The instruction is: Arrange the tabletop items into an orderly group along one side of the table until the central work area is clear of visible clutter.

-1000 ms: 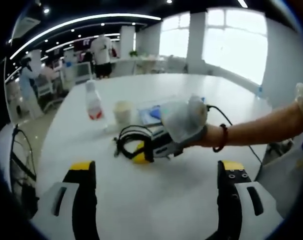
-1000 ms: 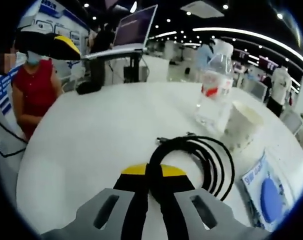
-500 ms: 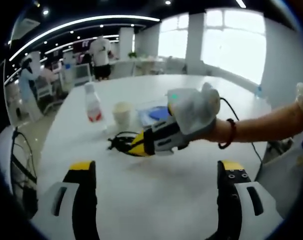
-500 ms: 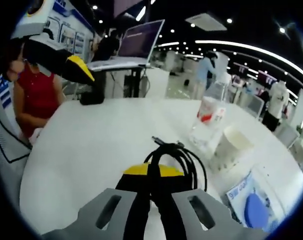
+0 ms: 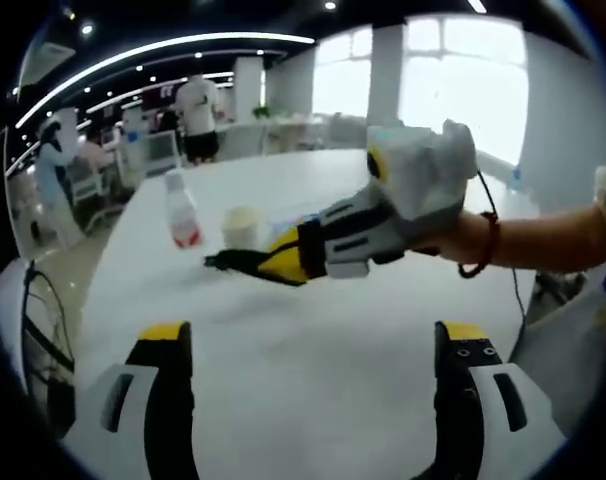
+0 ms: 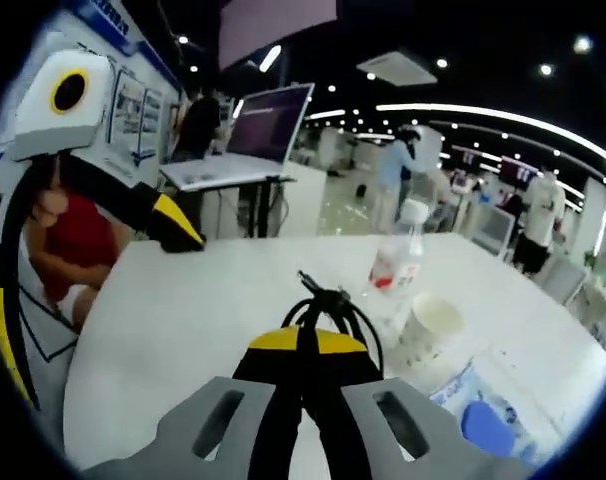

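right gripper (image 6: 303,350): jaws were closed tight on the black cable coil (image 6: 328,310), pinching its loops between the yellow tips
right gripper from the other side: in the left gripper view the right gripper (image 5: 283,262) was raised above the table, pointing toward the bottle, the cable (image 5: 233,262) sticking out dark from its tip
left gripper (image 5: 308,345): jaws were wide apart, nothing between them, only bare tabletop ahead
left gripper in the right gripper view: the left gripper (image 6: 178,225) came in from the left, one black jaw with a yellow tip in sight, held above the table edge
hand: the person's hand (image 5: 453,235) gripped the right gripper's body, forearm stretched in from the right, a dark bead bracelet (image 5: 480,245) on the wrist
cable position: lifted clear of the table (image 6: 183,310), hanging off the right gripper's tips, near the bottle and cup
water bottle (image 6: 395,262): clear, upright, white cap, red label; text on the label too small to read
paper cup (image 6: 428,325): white, upright, just beside the bottle
blue packet (image 6: 478,405): flat on the table beside the cup, white with a blue round shape; writing blurred, unreadable
laptop (image 6: 248,135): open on a stand behind the table; screen lit but nothing legible
posters (image 6: 123,100): on the wall at left; print too blurred to read
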The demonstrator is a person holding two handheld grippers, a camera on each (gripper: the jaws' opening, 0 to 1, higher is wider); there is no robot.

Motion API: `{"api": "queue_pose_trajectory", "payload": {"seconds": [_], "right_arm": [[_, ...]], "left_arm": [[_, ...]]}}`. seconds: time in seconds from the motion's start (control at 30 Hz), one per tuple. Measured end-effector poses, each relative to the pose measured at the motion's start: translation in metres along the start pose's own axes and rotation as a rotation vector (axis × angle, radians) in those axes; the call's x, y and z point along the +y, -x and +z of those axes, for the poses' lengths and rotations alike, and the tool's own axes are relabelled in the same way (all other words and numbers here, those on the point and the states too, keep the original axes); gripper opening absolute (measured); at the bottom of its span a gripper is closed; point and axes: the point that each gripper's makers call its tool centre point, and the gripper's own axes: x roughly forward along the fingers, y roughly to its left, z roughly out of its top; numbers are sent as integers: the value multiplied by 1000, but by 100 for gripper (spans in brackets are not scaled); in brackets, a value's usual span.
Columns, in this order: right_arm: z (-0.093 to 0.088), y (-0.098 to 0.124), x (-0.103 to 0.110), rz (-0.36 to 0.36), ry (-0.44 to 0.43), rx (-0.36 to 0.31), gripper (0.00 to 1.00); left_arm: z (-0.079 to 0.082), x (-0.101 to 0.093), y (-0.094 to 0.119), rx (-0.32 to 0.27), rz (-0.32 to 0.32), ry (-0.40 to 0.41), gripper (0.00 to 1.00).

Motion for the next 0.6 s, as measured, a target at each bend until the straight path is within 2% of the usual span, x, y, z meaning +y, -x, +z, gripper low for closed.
{"api": "queue_pose_trajectory", "payload": {"seconds": [0.33,0.6], "right_arm": [[14,37,-15,-38,13,-12,2],[10,72,-27,-87,-22,-5,2]], "left_arm": [[4,-2,0,-13,-1,-9,97],[3,-11,-4,-3,-39,-13,97]]}}
